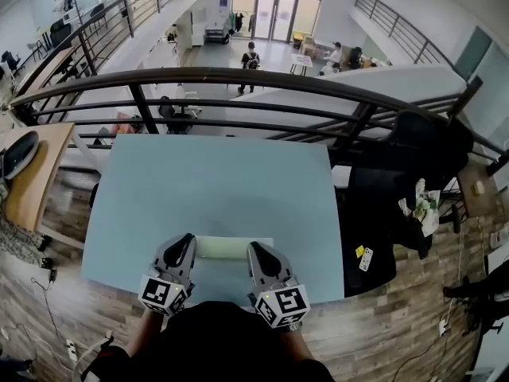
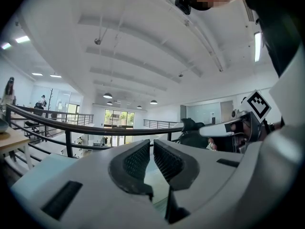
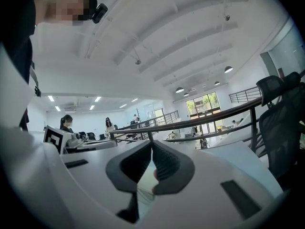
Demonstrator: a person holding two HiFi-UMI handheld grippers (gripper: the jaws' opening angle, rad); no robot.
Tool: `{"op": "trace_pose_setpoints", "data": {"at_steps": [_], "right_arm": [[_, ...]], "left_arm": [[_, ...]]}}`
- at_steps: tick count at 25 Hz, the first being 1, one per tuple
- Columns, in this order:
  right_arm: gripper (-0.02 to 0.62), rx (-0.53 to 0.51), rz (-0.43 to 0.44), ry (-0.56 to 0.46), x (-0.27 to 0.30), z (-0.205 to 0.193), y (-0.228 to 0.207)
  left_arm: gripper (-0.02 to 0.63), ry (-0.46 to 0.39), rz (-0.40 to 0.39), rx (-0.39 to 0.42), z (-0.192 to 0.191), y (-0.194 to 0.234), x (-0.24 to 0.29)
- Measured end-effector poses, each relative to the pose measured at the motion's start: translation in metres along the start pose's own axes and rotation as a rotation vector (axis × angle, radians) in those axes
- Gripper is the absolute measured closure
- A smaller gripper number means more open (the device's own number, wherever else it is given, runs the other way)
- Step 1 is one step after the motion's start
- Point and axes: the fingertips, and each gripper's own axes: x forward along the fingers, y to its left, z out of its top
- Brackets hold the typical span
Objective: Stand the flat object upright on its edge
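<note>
One flat object (image 1: 227, 247) sits at the table's (image 1: 215, 173) near edge. Two grippers, left gripper (image 1: 188, 245) and right gripper (image 1: 254, 251), each nearly closed, pinch its ends.

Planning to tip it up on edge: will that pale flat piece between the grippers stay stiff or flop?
Probably light: the flat piece looks thin and lies flat on the table. Its edges look straight, hinting at stiffness, though unproven. On so narrow an edge it would likely tip over easily.
</note>
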Motion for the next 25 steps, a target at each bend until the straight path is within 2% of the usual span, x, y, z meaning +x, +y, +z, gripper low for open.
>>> {"op": "trace_pose_setpoints", "data": {"at_steps": [18, 25], "right_arm": [[0.588, -0.024, 0.007, 0.0, 0.005, 0.005, 0.01], [0.588, -0.03, 0.028, 0.009, 0.002, 0.001, 0.016]], "left_arm": [[0.578, -0.029, -0.014, -0.014, 0.014, -0.005, 0.002], [0.578, -0.026, -0.061, -0.018, 0.015, -0.021, 0.0]]}}
